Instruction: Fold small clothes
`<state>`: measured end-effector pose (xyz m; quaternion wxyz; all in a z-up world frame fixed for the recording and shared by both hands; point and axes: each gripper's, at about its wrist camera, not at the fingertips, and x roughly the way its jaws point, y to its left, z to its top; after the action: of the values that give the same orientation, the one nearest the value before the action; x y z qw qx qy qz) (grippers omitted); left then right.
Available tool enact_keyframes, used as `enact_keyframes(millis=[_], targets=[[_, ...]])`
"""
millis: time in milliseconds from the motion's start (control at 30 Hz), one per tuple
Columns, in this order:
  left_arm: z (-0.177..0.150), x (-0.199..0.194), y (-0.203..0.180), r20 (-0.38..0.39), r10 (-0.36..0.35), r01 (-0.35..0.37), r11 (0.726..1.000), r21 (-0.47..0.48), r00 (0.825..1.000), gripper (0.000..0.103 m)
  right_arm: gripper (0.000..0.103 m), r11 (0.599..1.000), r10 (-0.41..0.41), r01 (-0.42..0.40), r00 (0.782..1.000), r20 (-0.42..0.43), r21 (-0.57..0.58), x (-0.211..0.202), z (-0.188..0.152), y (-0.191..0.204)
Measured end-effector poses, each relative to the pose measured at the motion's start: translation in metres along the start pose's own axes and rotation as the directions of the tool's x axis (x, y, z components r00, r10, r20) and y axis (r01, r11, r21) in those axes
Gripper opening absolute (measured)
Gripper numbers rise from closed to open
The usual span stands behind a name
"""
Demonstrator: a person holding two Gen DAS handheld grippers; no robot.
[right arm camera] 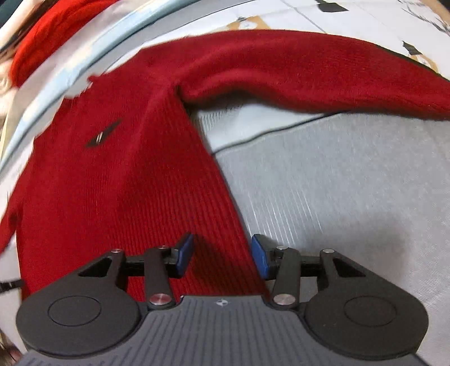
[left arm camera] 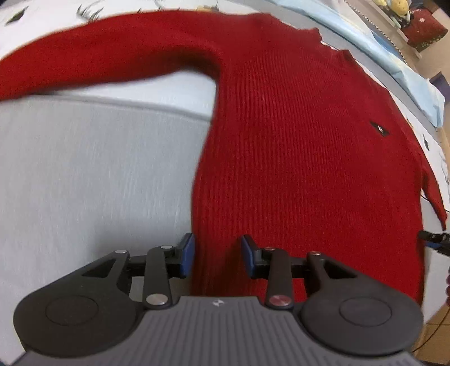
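A red ribbed knit sweater (left arm camera: 295, 146) lies flat on a grey cloth surface (left arm camera: 92, 174), front up, with a small dark logo on the chest. One sleeve stretches out to the left in the left wrist view. My left gripper (left arm camera: 218, 254) is open, its blue pads astride the sweater's lower left edge near the hem. In the right wrist view the sweater (right arm camera: 112, 183) fills the left side, its other sleeve reaching right. My right gripper (right arm camera: 222, 254) is open, its pads astride the sweater's lower right edge. The right gripper's tip shows at the right edge of the left wrist view (left arm camera: 434, 239).
A light blue sheet (left arm camera: 393, 56) runs along the far side beyond the collar. A dark red box (left arm camera: 424, 28) and a yellow toy sit at the far right. White patterned fabric (right arm camera: 365, 22) lies beyond the sleeves. Another red garment (right arm camera: 50, 31) lies at the far left.
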<state>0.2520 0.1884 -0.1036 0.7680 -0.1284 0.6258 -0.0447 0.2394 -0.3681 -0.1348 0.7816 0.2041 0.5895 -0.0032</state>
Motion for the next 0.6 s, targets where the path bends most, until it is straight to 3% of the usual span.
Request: enact_keyframes(millis=[67,167,267,333,400,467,533,600], targets=[[-0.011,-0.014,0.000,-0.026,-0.003,0.003,1.000,-0.012,1.000,0.039,0.047,0.999,-0.035,0.035,0.999,-0.029,0.013,-0.008,-0.016,-0.006],[-0.026,-0.052,0.003,0.013,-0.035,0.035,0.998,-0.055,0.999,0.039,0.047,0.998,-0.060,0.062,0.997,-0.053,0.031,-0.033,-0.032,-0.010],[-0.055,-0.087,-0.002,0.077,-0.044,0.046,0.999,-0.016,0.996,0.039,0.047,0.995,-0.091,0.090,0.994,0.055,0.034,-0.084,-0.047,-0.014],[-0.072,-0.096,-0.007,0.126,-0.032,0.031,0.999,0.010,0.992,0.039,0.046,0.996,-0.063,0.056,0.991,0.115,0.064,-0.104,-0.063,-0.018],[-0.091,-0.099,-0.008,0.185,0.003,-0.007,1.000,0.023,0.983,0.046,0.046,0.995,-0.045,0.031,0.989,0.144,0.098,-0.111,-0.080,-0.025],[-0.112,-0.091,0.000,0.220,0.007,0.003,0.999,-0.043,0.975,0.052,0.046,0.991,-0.063,0.042,0.983,0.170,0.129,-0.108,-0.092,-0.030],[-0.131,-0.074,0.007,0.189,0.016,0.000,0.996,-0.084,0.982,0.050,0.047,0.985,-0.107,0.079,0.979,0.176,0.156,-0.101,-0.098,-0.034],[-0.138,-0.062,0.007,0.156,0.066,-0.051,0.994,-0.098,0.986,0.049,0.047,0.985,-0.111,0.083,0.975,0.191,0.150,-0.096,-0.101,-0.033]])
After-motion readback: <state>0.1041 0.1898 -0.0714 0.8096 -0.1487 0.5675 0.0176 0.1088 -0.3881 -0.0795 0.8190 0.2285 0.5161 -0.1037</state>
